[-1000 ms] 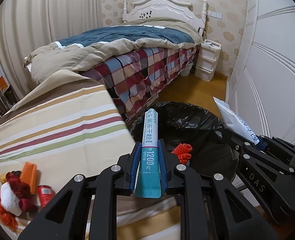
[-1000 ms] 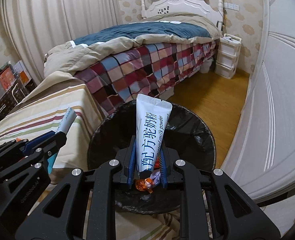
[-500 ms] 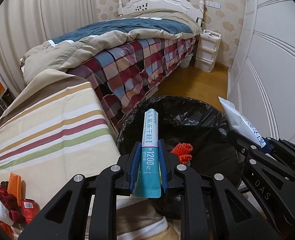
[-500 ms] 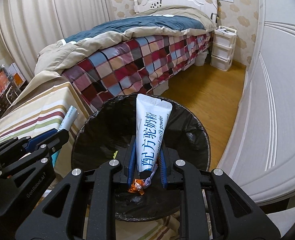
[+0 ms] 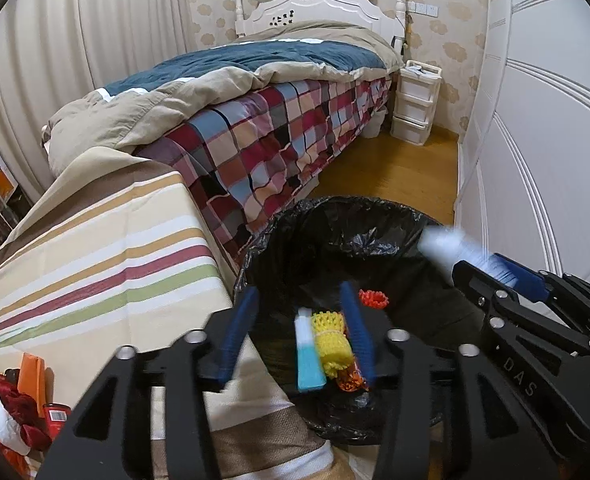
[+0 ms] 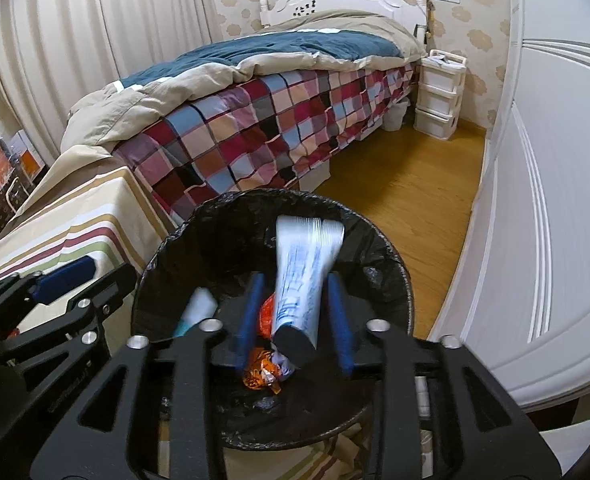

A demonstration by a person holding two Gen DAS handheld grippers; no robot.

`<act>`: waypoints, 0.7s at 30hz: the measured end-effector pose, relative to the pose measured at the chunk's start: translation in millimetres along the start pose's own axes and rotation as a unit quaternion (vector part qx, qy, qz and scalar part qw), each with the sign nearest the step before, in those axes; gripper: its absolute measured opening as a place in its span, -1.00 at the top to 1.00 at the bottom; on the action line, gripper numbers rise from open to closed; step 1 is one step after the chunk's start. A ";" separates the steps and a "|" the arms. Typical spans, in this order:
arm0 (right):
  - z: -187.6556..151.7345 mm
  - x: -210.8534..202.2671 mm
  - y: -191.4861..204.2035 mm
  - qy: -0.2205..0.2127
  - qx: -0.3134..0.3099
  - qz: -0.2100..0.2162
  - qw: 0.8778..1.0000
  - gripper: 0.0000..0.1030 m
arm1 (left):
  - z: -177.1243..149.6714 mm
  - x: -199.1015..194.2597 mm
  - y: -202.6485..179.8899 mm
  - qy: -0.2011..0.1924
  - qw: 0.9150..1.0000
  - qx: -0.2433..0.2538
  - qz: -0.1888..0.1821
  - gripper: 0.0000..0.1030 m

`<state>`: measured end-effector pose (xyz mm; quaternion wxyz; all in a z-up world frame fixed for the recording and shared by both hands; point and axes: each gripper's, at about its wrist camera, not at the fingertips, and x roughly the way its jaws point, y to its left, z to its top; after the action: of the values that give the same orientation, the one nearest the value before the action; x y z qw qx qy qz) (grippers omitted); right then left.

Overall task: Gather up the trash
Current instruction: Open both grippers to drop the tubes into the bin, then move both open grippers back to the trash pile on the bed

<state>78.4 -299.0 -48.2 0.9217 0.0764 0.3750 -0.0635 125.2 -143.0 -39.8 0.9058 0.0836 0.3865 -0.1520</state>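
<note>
teal sachet (image 5: 309, 354): loose between the spread fingers of the left tool (image 5: 299, 332), dropping into the black-lined trash bin (image 5: 395, 216)
white sachet (image 6: 305, 276): blurred, tilted between the parted fingers of the right tool (image 6: 295, 314); looks released, hard to be sure
bin contents: yellow net (image 5: 331, 340), red net (image 5: 373, 299), orange wrapper (image 6: 261, 374)
left to do: red toy and small can (image 5: 57, 416) lie at the near left corner of the striped bench (image 5: 95, 256); likely next
progress: partway, judging by this
</note>
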 end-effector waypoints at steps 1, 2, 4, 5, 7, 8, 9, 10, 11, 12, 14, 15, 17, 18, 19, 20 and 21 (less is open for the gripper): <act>-0.7 -1.0 -1.1 -0.002 0.001 -0.003 1.000 0.16 | 0.1 -1.1 0.6 -0.003 1.000 -0.001 0.001 -0.14; -1.0 -1.8 -2.2 -0.003 0.001 -0.005 1.000 0.14 | 0.3 -2.3 0.9 -0.004 1.000 -0.002 0.002 -0.23; -1.5 -3.6 -4.9 -0.005 0.005 -0.008 1.000 0.01 | -0.3 -4.7 2.3 -0.007 1.000 -0.004 0.005 -0.34; -2.3 -4.9 -6.3 -0.007 0.007 -0.011 1.000 -0.03 | -1.1 -6.3 3.3 -0.008 1.000 -0.006 0.007 -0.38; -3.2 -6.9 -7.0 -0.009 0.009 -0.015 1.000 -0.12 | -3.4 -9.9 5.4 -0.010 1.000 -0.008 0.010 -0.42; -3.8 -7.8 -6.7 -0.009 0.010 -0.016 1.000 -0.13 | -4.5 -12.0 6.4 -0.011 1.000 -0.009 0.012 -0.45; -4.9 -9.0 -6.6 -0.009 0.011 -0.016 1.000 -0.15 | -5.5 -14.1 7.5 -0.012 1.000 -0.010 0.013 -0.46; -6.1 -10.2 -6.0 -0.009 0.013 -0.015 1.000 -0.21 | -6.8 -17.0 8.9 -0.014 1.000 -0.011 0.014 -0.48; -6.4 -11.1 -4.7 -0.009 0.013 -0.015 1.000 -0.25 | -9.0 -21.0 10.1 -0.017 1.000 -0.011 0.018 -0.50; -7.7 -12.7 -3.6 -0.009 0.013 -0.016 1.000 -0.32 | -10.2 -23.1 11.4 -0.018 1.000 -0.010 0.020 -0.50; -10.3 -16.3 -0.1 -0.010 0.013 -0.015 1.000 -0.33 | -14.2 -30.5 15.9 -0.024 0.999 -0.009 0.028 -0.52; -11.8 -18.3 2.3 -0.010 0.013 -0.013 1.000 -0.34 | -16.1 -33.8 18.1 -0.026 0.999 -0.010 0.031 -0.53; -15.7 -21.8 8.3 -0.009 0.013 -0.007 1.000 -0.35 | -21.2 -41.0 25.6 -0.028 0.999 -0.014 0.036 -0.54; -17.1 -23.0 10.7 -0.008 0.013 -0.005 1.000 -0.36 | -23.4 -43.4 28.7 -0.027 0.999 -0.016 0.037 -0.54; -19.0 -24.7 15.0 -0.007 0.012 -0.002 1.000 -0.37 | -26.4 -46.4 32.6 -0.027 0.999 -0.019 0.039 -0.54; -21.0 -26.4 19.6 -0.006 0.010 0.002 1.000 -0.37 | -29.3 -49.4 36.5 -0.027 0.999 -0.021 0.041 -0.54; -22.6 -27.7 23.0 -0.006 0.007 0.004 1.000 -0.41 | -31.8 -52.3 40.3 -0.027 0.998 -0.022 0.044 -0.54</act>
<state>47.3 -270.6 -42.6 0.9234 0.0843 0.3691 -0.0632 83.2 -85.6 -22.4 0.9233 0.0761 0.3613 -0.1056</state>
